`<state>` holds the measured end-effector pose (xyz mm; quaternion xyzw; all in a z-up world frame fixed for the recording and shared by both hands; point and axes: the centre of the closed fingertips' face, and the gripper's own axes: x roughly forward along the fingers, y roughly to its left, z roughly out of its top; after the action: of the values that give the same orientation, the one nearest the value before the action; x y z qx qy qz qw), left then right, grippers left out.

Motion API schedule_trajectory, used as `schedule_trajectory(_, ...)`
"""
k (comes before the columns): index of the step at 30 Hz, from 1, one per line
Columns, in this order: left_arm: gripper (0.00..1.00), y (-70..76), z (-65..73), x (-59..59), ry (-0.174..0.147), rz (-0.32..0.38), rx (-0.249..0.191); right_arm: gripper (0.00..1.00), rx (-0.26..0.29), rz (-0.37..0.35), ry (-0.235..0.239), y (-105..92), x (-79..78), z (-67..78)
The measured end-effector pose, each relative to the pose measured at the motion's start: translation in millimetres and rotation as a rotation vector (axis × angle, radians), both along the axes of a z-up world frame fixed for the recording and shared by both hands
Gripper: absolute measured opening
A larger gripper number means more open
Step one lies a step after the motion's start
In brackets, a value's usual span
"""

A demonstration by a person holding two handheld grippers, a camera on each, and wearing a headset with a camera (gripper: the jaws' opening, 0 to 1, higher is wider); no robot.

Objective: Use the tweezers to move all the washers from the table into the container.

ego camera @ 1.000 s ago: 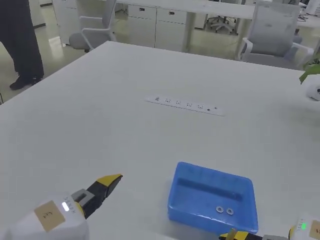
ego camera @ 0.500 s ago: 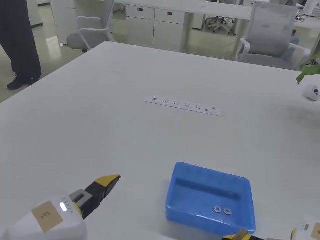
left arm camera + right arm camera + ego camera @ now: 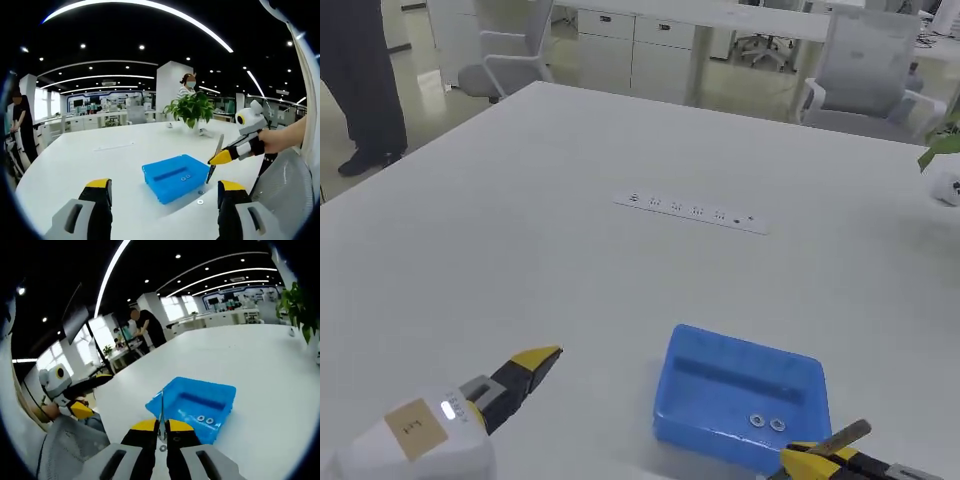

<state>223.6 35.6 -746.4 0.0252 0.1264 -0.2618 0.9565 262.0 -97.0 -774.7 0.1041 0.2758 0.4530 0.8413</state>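
A blue container [image 3: 740,395] sits near the table's front edge with two washers [image 3: 767,423] inside it. One washer [image 3: 200,202] lies on the table just in front of the container; it also shows between the right gripper's jaws as a washer [image 3: 162,448]. My right gripper [image 3: 805,455] is shut on thin metal tweezers [image 3: 161,407], whose tips point at the container's near corner. In the left gripper view, the right gripper [image 3: 220,157] hangs above that corner with the tweezers [image 3: 216,159] angled down. My left gripper [image 3: 535,362] stands open to the left of the container, holding nothing.
A power strip [image 3: 690,212] is set into the middle of the white table [image 3: 520,230]. A potted plant [image 3: 190,107] stands at one table end. Office chairs [image 3: 865,75] line the far side, and a person [image 3: 355,80] stands at the far left.
My right gripper has risen into the head view's bottom right, so the tweezers' handle end now shows beside the container. The left gripper and the container stay put.
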Motion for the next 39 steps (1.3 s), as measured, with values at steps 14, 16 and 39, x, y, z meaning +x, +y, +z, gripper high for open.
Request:
schedule_trajectory(14, 0.88, -0.2, -0.4, 0.2, -0.001, 0.001, 0.000, 0.03, 0.014, 0.037, 0.016, -1.4, 7.5, 16.3)
schedule_trajectory(16, 0.88, 0.4, -1.1, 0.5, 0.002, 0.005, -0.001, 0.03, 0.034, 0.039, 0.015, 1.7, 8.6, 19.8)
schedule_trajectory(39, 0.88, 4.4, 1.4, 1.2, -0.009, 0.022, -0.012, 0.03, -0.053, 0.119, -0.065, 31.5, 59.9, 28.0)
